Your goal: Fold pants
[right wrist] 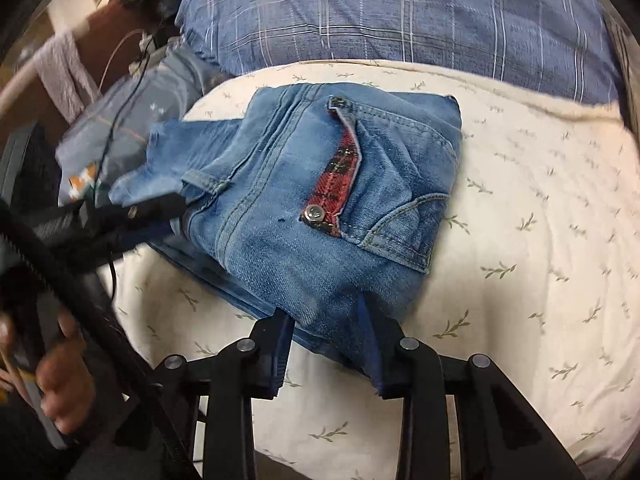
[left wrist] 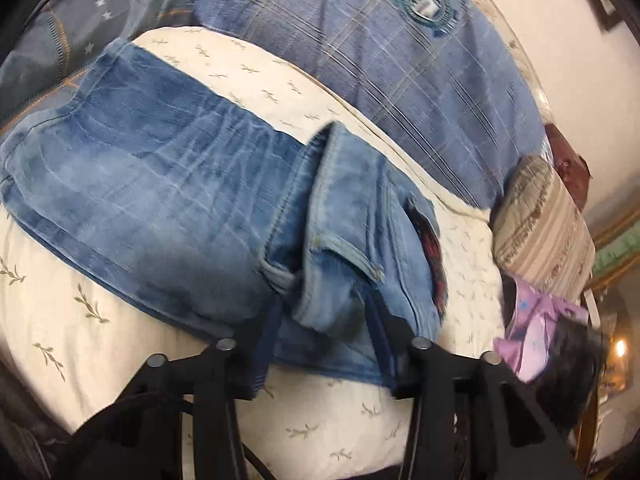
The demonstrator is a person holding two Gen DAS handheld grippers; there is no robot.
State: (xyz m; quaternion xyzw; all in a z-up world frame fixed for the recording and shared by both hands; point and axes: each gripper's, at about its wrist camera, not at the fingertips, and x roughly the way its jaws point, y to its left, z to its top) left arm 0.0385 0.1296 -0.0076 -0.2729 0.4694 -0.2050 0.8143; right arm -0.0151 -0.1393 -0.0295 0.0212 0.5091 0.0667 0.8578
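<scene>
Item: blue denim jeans (right wrist: 320, 200), laid on a cream leaf-print bedsheet (right wrist: 540, 240), just in front of a blue plaid pillow (right wrist: 400, 8). Waist end doubled over the legs; pocket with red tartan trim (right wrist: 338, 172) and metal snap (right wrist: 314, 212) facing up. Legs stretched out flat toward the far hems in the left wrist view.

Left gripper (left wrist: 324, 320): jaws apart, a bunched fold of waistband denim lying between them; firm pinch not confirmed, pads seemingly clear of the cloth.

Right gripper (right wrist: 326, 340): jaws partly apart, astride the near corner of the folded stack; actual pressure on the cloth not discernible.

Also present: striped cushion (left wrist: 548, 220) and lilac garment (left wrist: 540, 328) at the bed's edge; a hand (right wrist: 60, 380) on the left tool's handle.

Step in hand, by judgement: mid-fold, waist section brought over the legs, bundle untidy. Next move: secure pinch on both near corners, then even carry across so edges align, then smoothing.
</scene>
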